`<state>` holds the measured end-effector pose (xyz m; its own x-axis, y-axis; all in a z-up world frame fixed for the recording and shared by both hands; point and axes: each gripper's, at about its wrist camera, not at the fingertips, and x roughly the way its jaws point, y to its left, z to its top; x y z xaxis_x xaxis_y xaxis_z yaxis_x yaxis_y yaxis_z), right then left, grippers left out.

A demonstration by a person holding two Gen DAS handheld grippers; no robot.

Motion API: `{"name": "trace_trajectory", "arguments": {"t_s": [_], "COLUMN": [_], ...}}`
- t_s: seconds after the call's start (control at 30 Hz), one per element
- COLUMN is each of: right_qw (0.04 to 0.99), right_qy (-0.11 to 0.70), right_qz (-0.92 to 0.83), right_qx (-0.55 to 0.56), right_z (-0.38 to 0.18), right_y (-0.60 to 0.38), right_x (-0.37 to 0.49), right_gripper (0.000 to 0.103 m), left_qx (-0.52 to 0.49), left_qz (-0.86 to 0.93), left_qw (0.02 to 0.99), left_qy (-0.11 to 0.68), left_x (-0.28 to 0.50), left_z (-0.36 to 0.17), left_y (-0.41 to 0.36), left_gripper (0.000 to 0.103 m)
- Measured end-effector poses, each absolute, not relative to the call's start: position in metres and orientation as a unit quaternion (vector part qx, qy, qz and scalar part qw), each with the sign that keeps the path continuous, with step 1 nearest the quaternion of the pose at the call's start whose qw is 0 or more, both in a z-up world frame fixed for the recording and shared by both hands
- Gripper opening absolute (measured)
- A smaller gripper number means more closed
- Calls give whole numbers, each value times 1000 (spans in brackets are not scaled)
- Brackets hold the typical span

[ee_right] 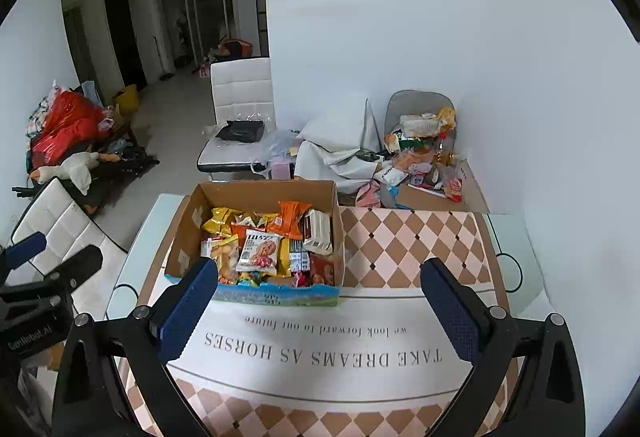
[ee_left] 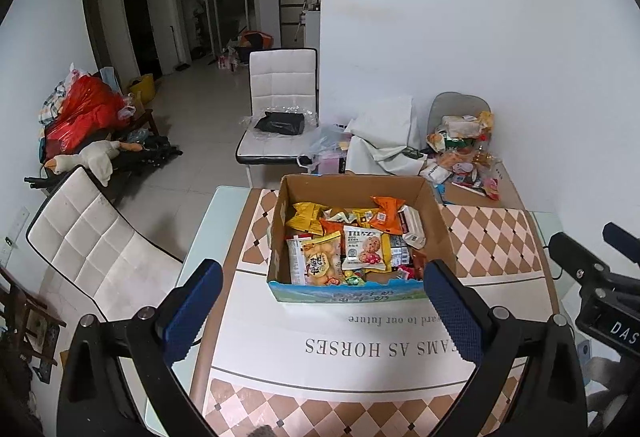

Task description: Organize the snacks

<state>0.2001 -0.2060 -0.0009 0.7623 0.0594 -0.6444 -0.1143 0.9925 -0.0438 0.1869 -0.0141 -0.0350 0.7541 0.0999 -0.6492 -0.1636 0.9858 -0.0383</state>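
Note:
An open cardboard box [ee_left: 280, 229] full of snack packets stands on the table mat; it also shows in the right wrist view [ee_right: 184, 233]. A white cookie packet [ee_left: 363, 248] lies on top, seen too in the right wrist view [ee_right: 259, 251]. Orange [ee_left: 387, 212] and yellow [ee_left: 306, 217] packets lie behind it. My left gripper [ee_left: 320, 301] is open and empty, just in front of the box. My right gripper [ee_right: 320, 301] is open and empty, in front and to the right of the box. A loose snack pile [ee_left: 464, 153] sits at the table's far right corner [ee_right: 424, 153].
A checked mat with printed text [ee_right: 360, 353] covers the table. White bags [ee_left: 384, 141] lie behind the box. White chairs stand at the left [ee_left: 92, 249] and at the far end [ee_left: 280, 93]. A wall [ee_right: 520, 97] bounds the right side.

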Motion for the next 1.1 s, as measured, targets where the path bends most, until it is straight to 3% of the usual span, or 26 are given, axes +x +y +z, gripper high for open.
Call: {"name": "trace_trajectory", "arguments": {"t_s": [1.1], "right_qw": [929], "right_qy": [363], "right_qz": [56], "right_qx": [-46], "right_z": [-22], "right_y": [-191], "right_x": [214], "right_gripper": [103], "left_qx": [-44], "left_qz": [74], "left_qw": [930], "left_qy": [357], "left_x": [198], "left_z": [-49], "left_y": [-11], "left_gripper": [103]}}
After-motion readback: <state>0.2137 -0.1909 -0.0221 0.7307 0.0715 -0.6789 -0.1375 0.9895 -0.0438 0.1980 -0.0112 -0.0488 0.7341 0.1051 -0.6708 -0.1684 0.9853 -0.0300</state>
